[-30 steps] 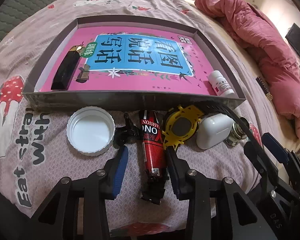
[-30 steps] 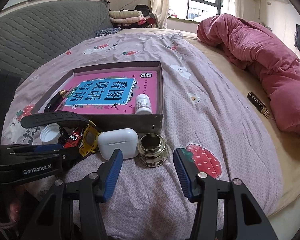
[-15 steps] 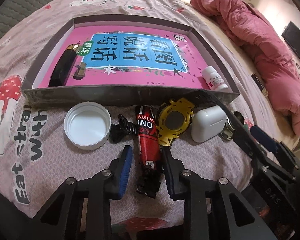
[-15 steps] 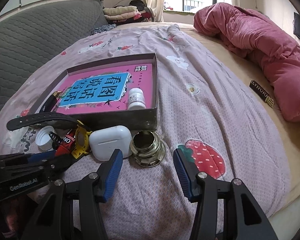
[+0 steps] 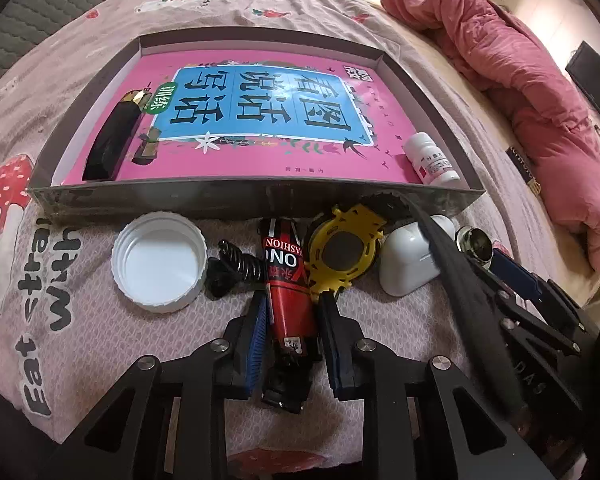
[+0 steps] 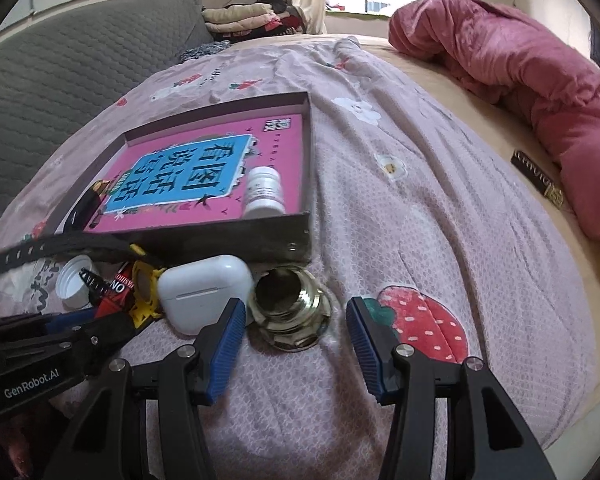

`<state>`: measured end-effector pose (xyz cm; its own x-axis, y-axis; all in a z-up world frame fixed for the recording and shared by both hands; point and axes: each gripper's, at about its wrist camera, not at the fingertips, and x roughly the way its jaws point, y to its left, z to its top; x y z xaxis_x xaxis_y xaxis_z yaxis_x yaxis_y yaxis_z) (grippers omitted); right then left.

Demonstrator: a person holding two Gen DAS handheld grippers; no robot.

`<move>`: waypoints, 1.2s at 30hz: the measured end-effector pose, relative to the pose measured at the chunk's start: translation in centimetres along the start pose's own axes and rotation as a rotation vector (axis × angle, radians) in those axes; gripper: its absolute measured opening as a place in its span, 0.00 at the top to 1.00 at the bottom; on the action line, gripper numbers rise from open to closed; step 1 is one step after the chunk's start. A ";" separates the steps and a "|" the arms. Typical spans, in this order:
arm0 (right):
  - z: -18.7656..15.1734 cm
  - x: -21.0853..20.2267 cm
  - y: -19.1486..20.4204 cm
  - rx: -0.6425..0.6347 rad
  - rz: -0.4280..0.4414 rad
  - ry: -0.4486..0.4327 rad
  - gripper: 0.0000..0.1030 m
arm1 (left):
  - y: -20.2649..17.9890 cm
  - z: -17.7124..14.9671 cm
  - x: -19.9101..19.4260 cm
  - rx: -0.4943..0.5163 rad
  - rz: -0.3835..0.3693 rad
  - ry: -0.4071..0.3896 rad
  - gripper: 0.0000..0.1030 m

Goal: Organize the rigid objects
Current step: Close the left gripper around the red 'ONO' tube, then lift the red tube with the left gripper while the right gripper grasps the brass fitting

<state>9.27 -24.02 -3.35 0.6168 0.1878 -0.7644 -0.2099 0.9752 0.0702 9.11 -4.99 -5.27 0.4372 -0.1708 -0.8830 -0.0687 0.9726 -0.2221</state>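
Observation:
A red tube [image 5: 290, 280] with a black end lies on the bedspread in front of a grey box [image 5: 240, 196]. My left gripper [image 5: 294, 300] straddles it; the jaws are closing and the pads sit against its sides. Beside the tube lie a white cap [image 5: 158, 266], a black coiled clip [image 5: 228, 268], a yellow ring [image 5: 346, 248] and a white earbud case [image 6: 204, 292]. A brass fitting [image 6: 290, 312] stands just ahead of my right gripper [image 6: 295, 308], which is open and reaches to either side of it without touching. A pink book [image 5: 268, 112], a white bottle [image 5: 432, 160] and a black case [image 5: 112, 148] lie in the box.
A black strap [image 5: 460, 280] runs from the box's front wall over the earbud case. A rumpled red quilt [image 6: 520, 72] lies at the right, with a small black item [image 6: 536, 172] next to it. The grey headboard [image 6: 60, 72] is at the left.
The left jaws have narrowed around the red tube and slid forward along it. The right gripper has come down closer to the brass fitting, still open.

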 end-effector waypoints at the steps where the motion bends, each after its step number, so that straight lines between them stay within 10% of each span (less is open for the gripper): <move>1: 0.0 0.0 -0.3 0.015 0.012 0.000 0.49 | 0.0 0.0 0.0 0.004 0.002 -0.001 0.75; 36: 0.1 -0.2 -0.8 0.037 0.090 -0.038 0.64 | 1.5 -0.8 -1.2 -0.028 -0.080 -0.010 0.89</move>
<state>9.33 -24.82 -3.18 0.6252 0.2781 -0.7292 -0.2377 0.9578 0.1615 7.77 -3.40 -4.82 0.4513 -0.2459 -0.8578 -0.0586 0.9510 -0.3034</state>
